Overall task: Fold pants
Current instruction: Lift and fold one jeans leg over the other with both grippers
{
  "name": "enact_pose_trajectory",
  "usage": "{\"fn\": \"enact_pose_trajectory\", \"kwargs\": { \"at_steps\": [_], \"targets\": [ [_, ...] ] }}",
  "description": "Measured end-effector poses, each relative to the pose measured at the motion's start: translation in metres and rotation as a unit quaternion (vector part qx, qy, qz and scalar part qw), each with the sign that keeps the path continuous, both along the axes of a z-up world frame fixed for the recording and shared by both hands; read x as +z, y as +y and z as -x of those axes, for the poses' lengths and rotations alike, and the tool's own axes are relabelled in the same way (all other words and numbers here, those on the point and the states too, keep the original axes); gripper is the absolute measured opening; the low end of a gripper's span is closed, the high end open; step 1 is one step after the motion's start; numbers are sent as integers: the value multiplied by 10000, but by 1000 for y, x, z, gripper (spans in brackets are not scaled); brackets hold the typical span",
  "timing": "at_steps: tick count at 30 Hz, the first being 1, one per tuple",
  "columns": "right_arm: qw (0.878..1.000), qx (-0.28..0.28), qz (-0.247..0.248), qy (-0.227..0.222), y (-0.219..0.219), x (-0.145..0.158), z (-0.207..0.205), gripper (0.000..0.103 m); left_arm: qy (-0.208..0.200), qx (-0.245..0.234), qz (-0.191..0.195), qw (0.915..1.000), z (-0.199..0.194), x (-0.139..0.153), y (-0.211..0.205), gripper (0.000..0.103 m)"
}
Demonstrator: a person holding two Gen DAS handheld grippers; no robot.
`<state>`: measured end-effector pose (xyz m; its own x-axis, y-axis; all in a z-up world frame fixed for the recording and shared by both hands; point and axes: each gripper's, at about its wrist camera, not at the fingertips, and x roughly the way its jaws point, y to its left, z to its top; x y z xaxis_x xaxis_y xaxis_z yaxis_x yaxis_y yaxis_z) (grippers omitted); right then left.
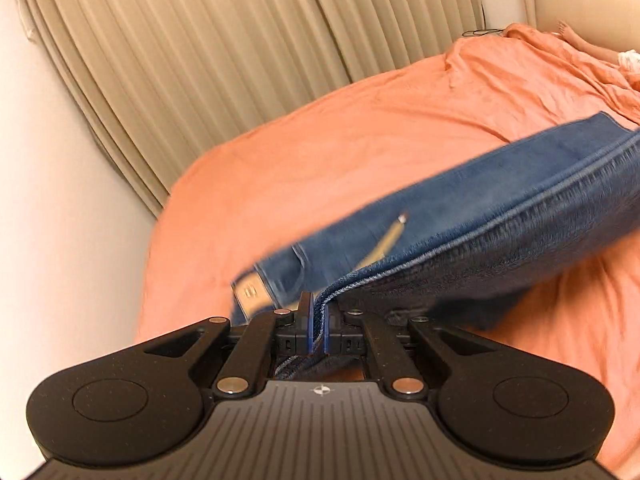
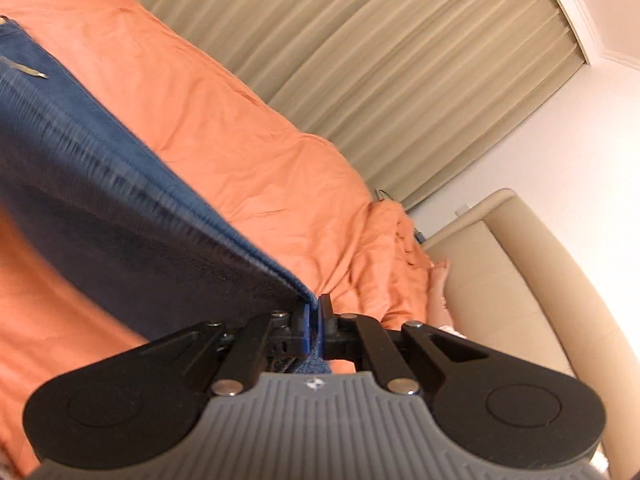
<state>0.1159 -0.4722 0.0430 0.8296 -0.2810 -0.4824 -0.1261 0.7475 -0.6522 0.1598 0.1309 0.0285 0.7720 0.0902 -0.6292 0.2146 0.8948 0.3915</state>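
Blue denim pants (image 1: 460,216) are lifted above an orange bed cover (image 1: 320,152), stretched taut between my two grippers. My left gripper (image 1: 319,312) is shut on one edge of the pants; a tan waist label and a pocket seam show just beyond it. My right gripper (image 2: 314,312) is shut on the other end of the pants (image 2: 120,184), which run up and left from the fingers. The denim is motion-blurred in both views.
Beige pleated curtains (image 1: 200,60) hang behind the bed. A cream padded headboard (image 2: 500,264) stands at the right. A person's bare foot (image 2: 440,276) lies on the bed near the headboard. A white wall (image 1: 60,220) is at the left.
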Motion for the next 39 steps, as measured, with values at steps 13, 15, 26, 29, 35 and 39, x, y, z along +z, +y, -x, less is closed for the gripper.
{"fn": "enact_pose_trajectory", "kwargs": {
  "at_steps": [13,15,26,29,35,39],
  "targets": [
    [9945,-400,483,844,17,-81,-193,0,693,-99,-545,9961,-184,-53,-33,4],
    [9922,-418,585,1019,22,-103,-228,0,930,-106,-637,9936,-215,-74,-35,5],
    [9709,-269,1017,2149,39,-235,-348,0,1817,-144,-699,9808,-273,-176,-33,5],
    [9677,-199,1075,2273,42,-252,-349,0,1801,-168,-593,9817,-267,-176,-30,5],
    [9711,-224,1019,2149,36,-243,-345,0,1132,-143,-386,9927,-233,-138,-26,5],
    [9764,-342,831,1963,31,-211,-333,0,953,-194,-337,9947,-221,-109,-29,5]
  ]
}}
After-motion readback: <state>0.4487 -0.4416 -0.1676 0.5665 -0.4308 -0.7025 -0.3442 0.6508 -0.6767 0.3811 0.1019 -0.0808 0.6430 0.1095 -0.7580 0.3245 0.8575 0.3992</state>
